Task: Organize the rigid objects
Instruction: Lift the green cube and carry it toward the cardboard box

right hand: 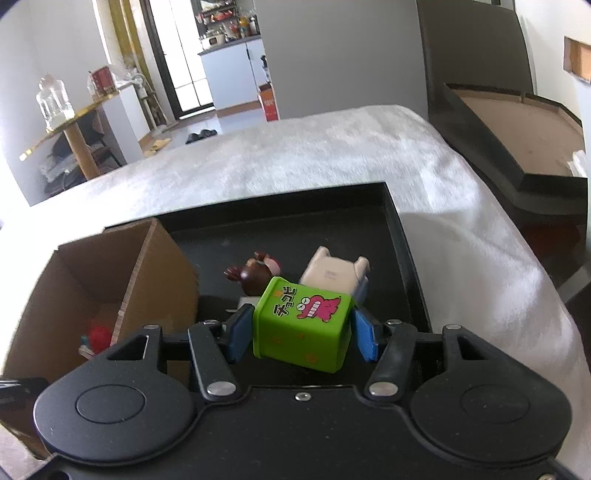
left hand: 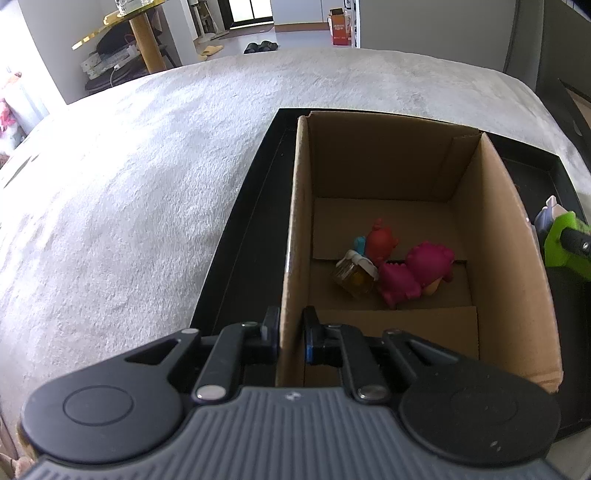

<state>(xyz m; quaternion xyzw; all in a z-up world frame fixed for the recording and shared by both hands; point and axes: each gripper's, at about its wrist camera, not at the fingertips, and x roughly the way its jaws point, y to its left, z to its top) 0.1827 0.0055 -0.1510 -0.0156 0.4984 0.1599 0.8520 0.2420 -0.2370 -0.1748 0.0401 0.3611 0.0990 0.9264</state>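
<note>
- Only in the left wrist view is the inside of the cardboard box (left hand: 388,192) fully seen: a red toy (left hand: 380,242), a magenta toy (left hand: 417,273) and a small clear bottle (left hand: 354,275) are gathered on its floor at centre frame.
- Only in the right wrist view are the loose items on the black tray (right hand: 402,236) seen: a brown figure (right hand: 256,275) and a white figure (right hand: 334,275), side by side just beyond the green box (right hand: 304,325).
- The left tool (left hand: 291,328) is set narrow, with the box's near-left wall clamped between its pads at lower centre.
- The right tool (right hand: 301,334) is closed on the green box, which is held tilted between the blue pads (right hand: 364,334), to the right of the cardboard box.
- In the left view the green box and part of the right tool appear at the right edge, outside the box's right wall.
- The tray is laid on a grey fuzzy cover (left hand: 129,184); whether a bed or a counter lies under it cannot be told.
- A gold-edged side table (left hand: 122,22) is seen at upper left.
</note>
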